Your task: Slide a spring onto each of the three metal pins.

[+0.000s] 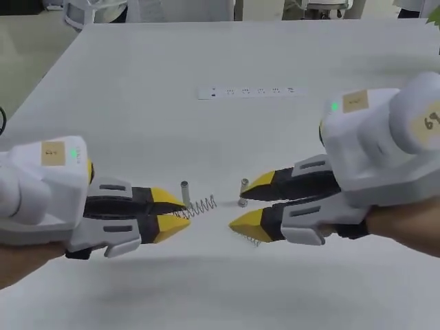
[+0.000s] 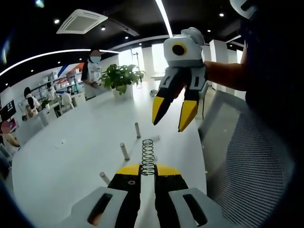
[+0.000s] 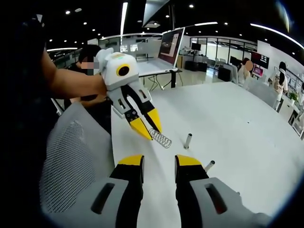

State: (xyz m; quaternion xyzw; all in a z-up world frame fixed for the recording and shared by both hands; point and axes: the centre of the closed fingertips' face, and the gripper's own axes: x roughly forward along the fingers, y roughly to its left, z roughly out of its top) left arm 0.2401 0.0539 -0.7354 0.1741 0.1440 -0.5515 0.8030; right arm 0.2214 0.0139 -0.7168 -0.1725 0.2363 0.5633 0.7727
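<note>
Spring (image 1: 200, 205) is seen clamped at one end between the closed yellow tips of the left claw (image 1: 184, 214), its free end jutting out over the white desk (image 1: 137, 89) toward the right claw (image 1: 238, 205). The right claw is held opposite with its tips apart and nothing between them.

In the left gripper view, the coil (image 2: 148, 153) is shown rising straight from the shut tips (image 2: 148, 167). Three metal pins are stood on the desk just to its left: a near pin (image 2: 104, 177), a middle pin (image 2: 124, 151) and a far pin (image 2: 137, 129), all of them bare. The right claw (image 2: 168, 124) is pictured hanging above and beyond the coil, apart from it.

A second spring (image 1: 253, 240) is seen lying on the desk under the lower tip of the right claw.

The desk is shown as a long, pale, matte surface. A white power strip (image 1: 247, 91) is laid flat across its middle, well apart from the work.

The room around it is revealed as a large open office. Recessed strip lights and a ceiling air unit (image 2: 81, 21) are set in a dark ceiling, and a potted plant (image 2: 121, 78) is placed at the desk's far end. A grey mesh chair (image 3: 71, 156) is drawn up at the desk's edge, and an angled screen (image 3: 171, 45) is set up beyond. Several people are seen standing in the background.
</note>
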